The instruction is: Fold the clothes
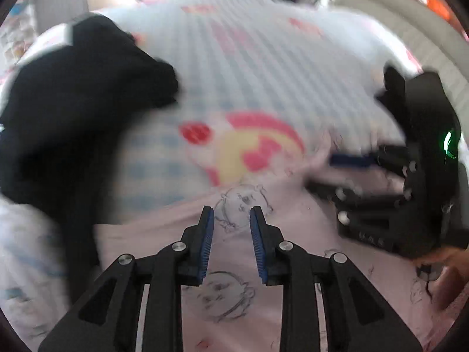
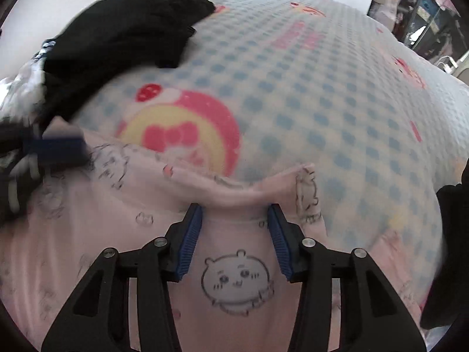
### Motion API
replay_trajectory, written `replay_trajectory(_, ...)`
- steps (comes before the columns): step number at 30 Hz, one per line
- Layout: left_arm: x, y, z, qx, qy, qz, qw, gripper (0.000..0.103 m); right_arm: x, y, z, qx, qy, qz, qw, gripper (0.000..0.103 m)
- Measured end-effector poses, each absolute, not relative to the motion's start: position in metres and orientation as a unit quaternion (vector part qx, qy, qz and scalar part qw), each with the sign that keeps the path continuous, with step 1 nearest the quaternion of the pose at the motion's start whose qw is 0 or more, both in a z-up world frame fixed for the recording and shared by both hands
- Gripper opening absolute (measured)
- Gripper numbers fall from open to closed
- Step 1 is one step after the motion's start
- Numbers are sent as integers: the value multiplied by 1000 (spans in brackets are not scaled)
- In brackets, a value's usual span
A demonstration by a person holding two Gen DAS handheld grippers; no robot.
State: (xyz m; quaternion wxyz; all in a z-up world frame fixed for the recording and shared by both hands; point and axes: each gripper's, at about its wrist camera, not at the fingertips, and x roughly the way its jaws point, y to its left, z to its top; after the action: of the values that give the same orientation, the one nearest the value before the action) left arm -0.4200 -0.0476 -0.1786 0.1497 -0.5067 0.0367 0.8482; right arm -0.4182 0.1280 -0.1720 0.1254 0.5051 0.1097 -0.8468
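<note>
Pink cotton garment printed with little line-drawn cartoon faces point(image 2: 240, 275) lies spread on the bed, over a blue-and-white checked blanket with pink and yellow cartoon patches point(image 2: 307, 94), and I have both claws over its far edge. My right claw point(image 2: 234, 214) stands partly open, straddling a raised fold of the pink hem, and I judge its blue ribbed pads point(image 2: 190, 240) are not yet pressing the cloth. My left claw point(image 1: 231, 217) is also parted, narrower, with only flat pink fabric showing between the fingers and nothing pinched. The main risk I see is an uneven pick: if one claw closes on the hem and the other closes on air, the garment will swing and the fold will come out skewed. Closing too deep could also catch the checked blanket along with the pink cloth and drag the bedding up. A crumpled black garment point(image 1: 76, 94) sits just beside the pink one on my left, near enough that a sweep that way could snag it. Both views are blurred, so I cannot tell how many layers that raised fold holds.
</note>
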Motion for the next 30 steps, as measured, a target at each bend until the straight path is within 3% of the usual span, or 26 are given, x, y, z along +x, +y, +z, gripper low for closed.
replay_trajectory(3,-428,-56,-191,-488,44,866,104,24,-426,143,-170,477,69,-872,87,46)
replay_trajectory(5,-429,-73,-185,-462,23,885,47,25,-422,158,-160,444,29,-893,72,34)
replay_trajectory(7,-430,-92,-177,-450,-20,892,14,26,-414,171,-151,421,6,-906,51,36)
replay_trajectory(10,-422,-95,-167,-452,-61,886,77,29,-406,188,-144,414,-32,-908,55,39)
replay_trajectory(13,-408,-69,-164,-464,-26,873,147,37,-414,174,-156,477,-32,-873,95,39)
replay_trajectory(14,-405,-58,-166,-480,-4,862,162,44,-418,167,-164,505,-6,-859,87,41)
replay_trajectory(18,-410,-54,-181,-510,36,848,141,46,-419,159,-171,537,38,-840,64,41)
replay_trajectory(22,-402,-80,-165,-491,-2,866,96,42,-399,183,-150,495,29,-867,45,41)
replay_trajectory(26,-355,-71,-142,-485,-30,860,156,44,-353,222,-111,470,-79,-877,68,42)
replay_trajectory(30,-299,-27,-141,-496,20,837,230,44,-287,218,-94,470,-75,-876,77,51)
